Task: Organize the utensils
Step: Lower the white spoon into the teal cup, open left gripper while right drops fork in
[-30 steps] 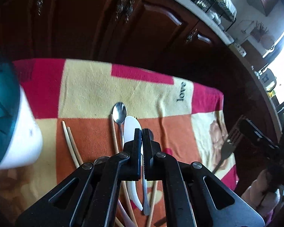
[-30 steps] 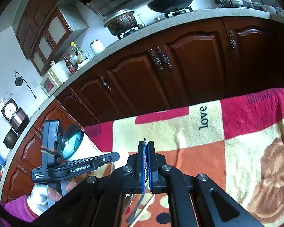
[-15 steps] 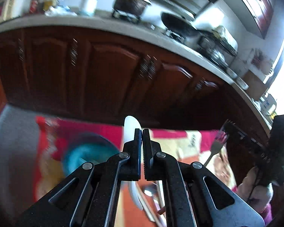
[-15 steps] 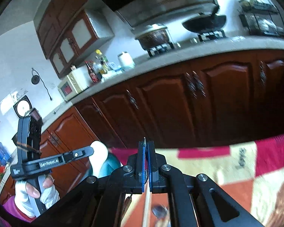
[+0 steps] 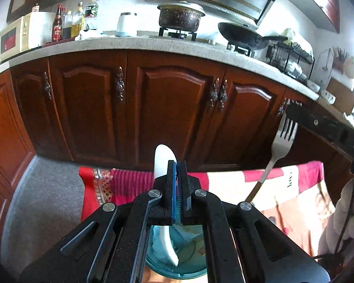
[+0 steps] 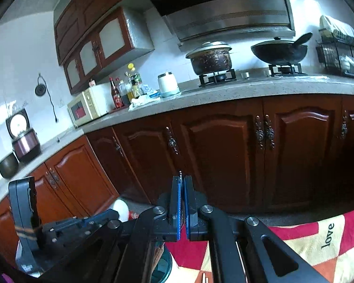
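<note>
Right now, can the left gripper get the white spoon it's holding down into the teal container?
Probably yes. The left gripper is shut on the white spoon, whose handle end already hangs over the open mouth of the teal container just below. Nothing visible blocks the way; the fork is off to the right.

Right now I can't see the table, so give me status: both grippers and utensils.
Left gripper shut on white spoon, above teal cup. Right gripper shut on fork. Nothing blocking.
</note>
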The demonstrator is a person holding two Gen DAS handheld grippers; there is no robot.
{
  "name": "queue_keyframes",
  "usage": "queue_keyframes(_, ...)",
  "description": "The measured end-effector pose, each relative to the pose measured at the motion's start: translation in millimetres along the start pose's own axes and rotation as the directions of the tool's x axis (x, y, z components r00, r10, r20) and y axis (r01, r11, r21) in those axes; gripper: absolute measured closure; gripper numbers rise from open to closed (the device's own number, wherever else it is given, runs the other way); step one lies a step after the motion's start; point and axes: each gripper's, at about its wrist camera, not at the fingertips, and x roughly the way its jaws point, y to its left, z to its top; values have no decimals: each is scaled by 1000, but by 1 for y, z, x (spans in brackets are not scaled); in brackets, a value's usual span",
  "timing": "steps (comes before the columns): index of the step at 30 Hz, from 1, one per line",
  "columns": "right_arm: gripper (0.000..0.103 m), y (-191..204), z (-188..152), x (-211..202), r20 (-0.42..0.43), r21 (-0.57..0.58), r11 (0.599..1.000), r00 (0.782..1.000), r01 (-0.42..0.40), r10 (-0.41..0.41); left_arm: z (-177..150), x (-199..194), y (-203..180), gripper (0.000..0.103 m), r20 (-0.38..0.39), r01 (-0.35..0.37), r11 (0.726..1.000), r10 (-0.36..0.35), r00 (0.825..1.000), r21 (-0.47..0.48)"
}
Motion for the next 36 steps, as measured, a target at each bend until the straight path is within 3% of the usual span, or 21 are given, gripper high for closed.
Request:
queue_keyframes(5,101,7,-25,11,-16,-32,999,1000,24,-25,-12,0,0,102,24,-11,1000,11,1000,7)
queue_keyframes(16,101,1,-64,20,-136,-8,999,990,-32,30,-31,-20,5,101,17,44,997,-43,999,-59)
queue_keyframes(18,96,-4,-65,22,-153,24,999,987,-47,50,-38,-21,4,101,4,38,997,-37,999,-60)
queue_keyframes(21,62,-13,-64,17,-157,72,995,984,-72,82,-43,-21,3,101,-13,36,997,-37,999,-69)
queue_keyframes(24,61,-16,-61,7,-145,78,995,986,-69,80,-46,-22,2,100,-19,29,997,-30,999,-70)
queue_keyframes(25,61,-17,-61,4,-145,77,995,986,-68,78,-46,-23,1,96,-21,25,997,-26,999,-67)
queue_keyframes(28,61,-21,-61,-6,-151,77,995,985,-70,81,-48,-30,-2,64,-14,22,998,-23,1000,-67)
queue_keyframes(29,61,-22,-61,-10,-154,76,995,985,-66,77,-48,-34,-4,58,-6,28,997,-28,1000,-71)
queue_keyframes(36,61,-27,-70,-34,-182,48,999,983,-11,20,-52,-48,-25,55,-42,0,999,-1,999,-43)
